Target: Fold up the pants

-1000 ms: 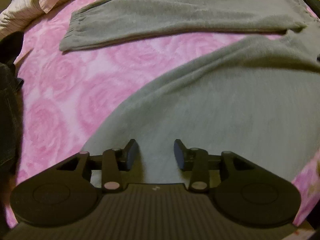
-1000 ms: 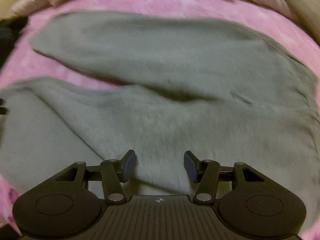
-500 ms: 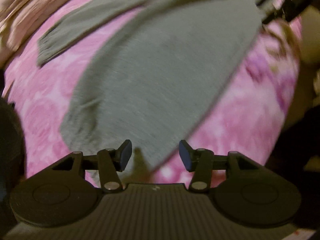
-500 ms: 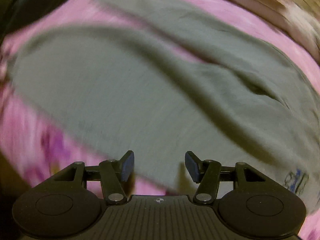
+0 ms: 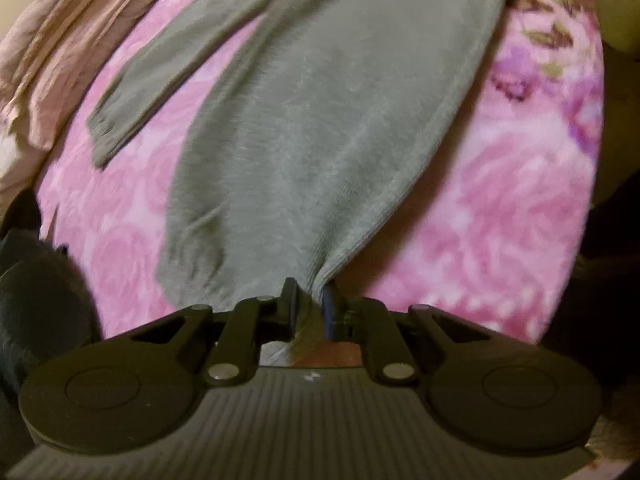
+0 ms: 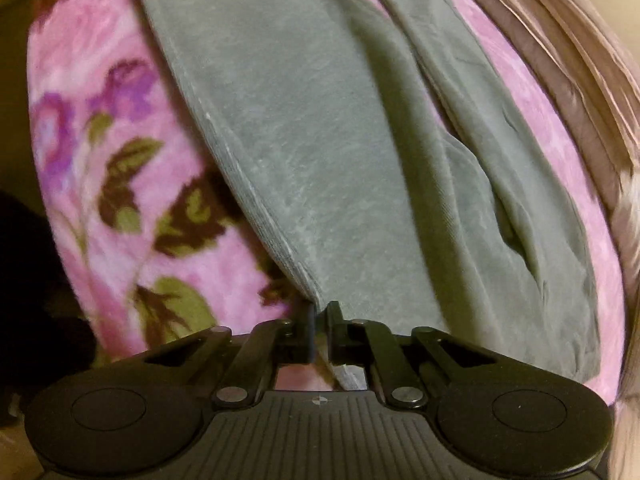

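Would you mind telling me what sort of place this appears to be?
Probably a bedroom: grey pants lie on a pink floral blanket, seemingly a bed, with rumpled striped bedding beside it.

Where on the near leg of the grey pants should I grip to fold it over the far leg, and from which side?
Grip the near leg's outer seam edge, coming in from the open blanket side, pointing steeply down. That ribbed edge lies free and flat. The left tongs are closing on cloth near the cuff; the right tongs pinch the same edge of the grey pants, so lifting both should carry the leg evenly.
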A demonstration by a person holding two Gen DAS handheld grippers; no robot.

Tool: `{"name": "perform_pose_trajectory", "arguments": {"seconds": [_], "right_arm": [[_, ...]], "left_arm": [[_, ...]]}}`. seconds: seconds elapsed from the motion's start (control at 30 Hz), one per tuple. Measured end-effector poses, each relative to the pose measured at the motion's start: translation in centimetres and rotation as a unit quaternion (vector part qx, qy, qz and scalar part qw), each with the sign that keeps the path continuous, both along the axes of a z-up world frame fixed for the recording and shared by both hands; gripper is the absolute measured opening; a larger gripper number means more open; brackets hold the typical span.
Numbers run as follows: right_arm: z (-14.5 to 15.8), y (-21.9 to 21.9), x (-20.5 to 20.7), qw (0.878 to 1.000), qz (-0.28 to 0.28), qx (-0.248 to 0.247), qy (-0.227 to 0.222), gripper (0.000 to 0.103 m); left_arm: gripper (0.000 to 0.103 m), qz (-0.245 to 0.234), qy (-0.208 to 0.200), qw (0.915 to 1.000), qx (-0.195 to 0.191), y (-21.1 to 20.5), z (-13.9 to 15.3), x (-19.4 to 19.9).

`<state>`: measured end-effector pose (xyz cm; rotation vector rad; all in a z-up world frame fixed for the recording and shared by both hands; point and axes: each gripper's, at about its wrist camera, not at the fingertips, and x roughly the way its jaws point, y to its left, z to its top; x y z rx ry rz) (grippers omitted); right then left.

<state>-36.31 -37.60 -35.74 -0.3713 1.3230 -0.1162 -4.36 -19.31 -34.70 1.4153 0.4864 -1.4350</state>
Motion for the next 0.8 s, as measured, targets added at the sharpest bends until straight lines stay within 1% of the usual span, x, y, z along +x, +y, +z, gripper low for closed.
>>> {"name": "perform_pose_trajectory", "arguments": {"seconds": [0.07, 0.13, 0.17, 0.23, 0.27, 0.3, 0.33, 0.37, 0.4, 0.5, 0.57, 0.6, 0.63, 0.7, 0.73, 0.77, 0.8], "right_arm": [[0.5, 1.1, -0.3, 1.000, 0.009, 0.005, -0.001, 0.001], [0.0, 1.5, -1.1, 1.000, 0.010, 0.010, 0.000, 0.001], [-0.3, 1.3, -1.5, 1.000, 0.004, 0.013, 0.000, 0.002], [-0.5, 1.0, -1.4, 1.000, -0.011, 0.015, -0.001, 0.005], [-0.1, 1.0, -1.3, 1.000, -0.016, 0.012, -0.006, 0.008], [0.3, 0.9, -1.1, 1.000, -0.021, 0.011, -0.011, 0.017], [1.1, 0.9, -1.3, 0.999, -0.032, 0.013, -0.018, 0.031], [2.1, 0.6, -1.4, 0.998, -0.049, 0.018, -0.029, 0.036], [3.1, 0.5, -1.6, 0.997, -0.066, 0.023, -0.040, 0.041], [6.4, -0.5, -2.2, 0.988, -0.131, 0.047, -0.064, 0.044], [8.5, -1.5, -2.9, 0.977, -0.184, 0.067, -0.078, 0.045], [9.6, -2.2, -3.5, 0.969, -0.217, 0.080, -0.089, 0.045], [10.6, -2.7, -3.9, 0.960, -0.244, 0.091, -0.100, 0.046], [12.6, -3.9, -4.8, 0.939, -0.300, 0.116, -0.118, 0.047], [13.3, -4.5, -5.3, 0.928, -0.325, 0.129, -0.125, 0.047], [14.0, -5.1, -5.5, 0.918, -0.347, 0.139, -0.130, 0.048], [14.7, -5.8, -5.9, 0.904, -0.374, 0.153, -0.135, 0.048]], "left_arm": [[0.009, 0.011, 0.007, 0.9998, 0.013, 0.7, 0.1, -0.1], [0.009, 0.023, 0.024, 0.9990, 0.030, 0.9, -0.3, -0.4], [0.010, 0.025, 0.025, 0.9986, 0.039, 0.8, -0.5, -0.7], [0.013, 0.034, 0.021, 0.9983, 0.044, 0.5, -0.2, -1.0], [0.016, 0.046, 0.023, 0.9979, 0.041, 0.3, 0.3, -0.8], [0.021, 0.059, 0.026, 0.9972, 0.038, 0.1, 0.8, -0.7], [0.022, 0.071, 0.028, 0.9964, 0.036, -0.1, 1.6, -0.3], [0.023, 0.084, 0.029, 0.9955, 0.033, -0.1, 2.5, -0.2], [0.025, 0.093, 0.029, 0.9947, 0.031, -0.1, 3.3, -0.1], [0.033, 0.130, 0.026, 0.9911, 0.017, 0.3, 6.4, -0.7], [0.038, 0.170, 0.033, 0.9849, 0.009, 0.0, 8.5, -0.9], [0.042, 0.188, 0.038, 0.9814, 0.005, 0.0, 9.3, -1.0], [0.042, 0.207, 0.044, 0.9772, -0.001, 0.0, 10.2, -1.2], [0.043, 0.243, 0.062, 0.9680, -0.007, -0.4, 11.9, -1.5], [0.048, 0.257, 0.067, 0.9641, -0.013, -0.5, 12.7, -1.7], [0.050, 0.267, 0.071, 0.9608, -0.018, -0.7, 13.5, -1.9], [0.053, 0.278, 0.076, 0.9574, -0.025, -1.0, 14.2, -2.3]]}}
